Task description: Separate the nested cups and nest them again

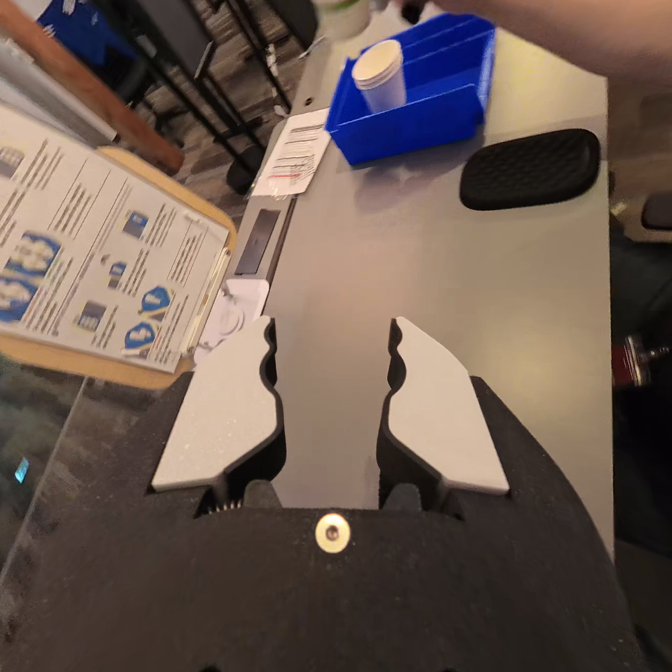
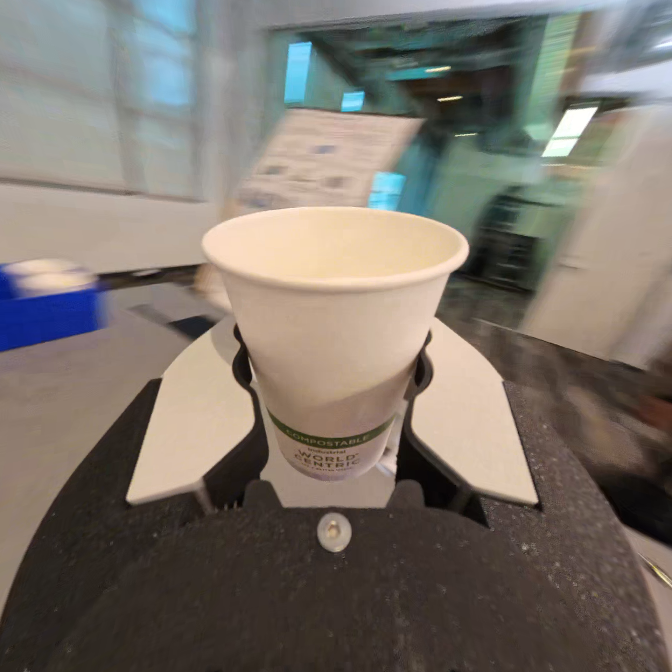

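Observation:
In the right wrist view my right gripper [image 2: 332, 338] is shut on a white paper cup [image 2: 332, 320] with a green band near its base. The cup stands upright between the fingers, mouth up, held above the grey table. In the left wrist view my left gripper [image 1: 332, 322] is open and empty over the grey table [image 1: 454, 309]. Far ahead of it a stack of nested white cups [image 1: 382, 74] stands in a blue bin [image 1: 411, 105]. The bin with cups also shows blurred at the left of the right wrist view [image 2: 47, 309].
A black mesh pad [image 1: 529, 169] lies right of the bin. A white printed sheet [image 1: 300, 152] lies at the table's left edge. A clipboard with printed pages [image 1: 94, 251] sits off the table's left side. A person's arm [image 1: 582, 32] reaches over the top right.

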`<act>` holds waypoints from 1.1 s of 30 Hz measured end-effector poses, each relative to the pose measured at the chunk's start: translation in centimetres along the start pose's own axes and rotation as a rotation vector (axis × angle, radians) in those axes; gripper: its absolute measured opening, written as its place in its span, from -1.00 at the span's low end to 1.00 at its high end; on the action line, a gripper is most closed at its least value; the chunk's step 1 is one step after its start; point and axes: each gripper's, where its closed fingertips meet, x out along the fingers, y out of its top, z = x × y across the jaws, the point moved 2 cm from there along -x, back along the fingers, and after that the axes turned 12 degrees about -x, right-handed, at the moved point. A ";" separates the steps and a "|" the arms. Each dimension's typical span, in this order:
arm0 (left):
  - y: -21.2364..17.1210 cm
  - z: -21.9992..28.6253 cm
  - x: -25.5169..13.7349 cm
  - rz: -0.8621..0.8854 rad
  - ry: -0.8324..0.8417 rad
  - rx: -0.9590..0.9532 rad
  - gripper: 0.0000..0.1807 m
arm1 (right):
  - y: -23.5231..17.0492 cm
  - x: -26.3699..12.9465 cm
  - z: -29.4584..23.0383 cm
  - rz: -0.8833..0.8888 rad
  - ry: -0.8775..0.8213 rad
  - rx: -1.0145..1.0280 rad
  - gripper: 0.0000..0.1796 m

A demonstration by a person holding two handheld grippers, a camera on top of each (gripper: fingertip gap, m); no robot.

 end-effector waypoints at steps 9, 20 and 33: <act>-0.7 -2.5 -1.8 0.098 0.169 -0.157 -0.37 | -13.7 -7.9 10.6 -0.179 -0.408 0.208 -0.01; -0.4 -1.2 -1.4 0.019 0.199 -0.105 -0.39 | -17.2 -6.2 10.4 -0.234 -0.423 0.161 -0.01; -0.8 -0.6 -1.1 -0.015 0.192 -0.101 -0.39 | -19.9 -6.9 9.0 -0.453 -0.419 0.133 0.08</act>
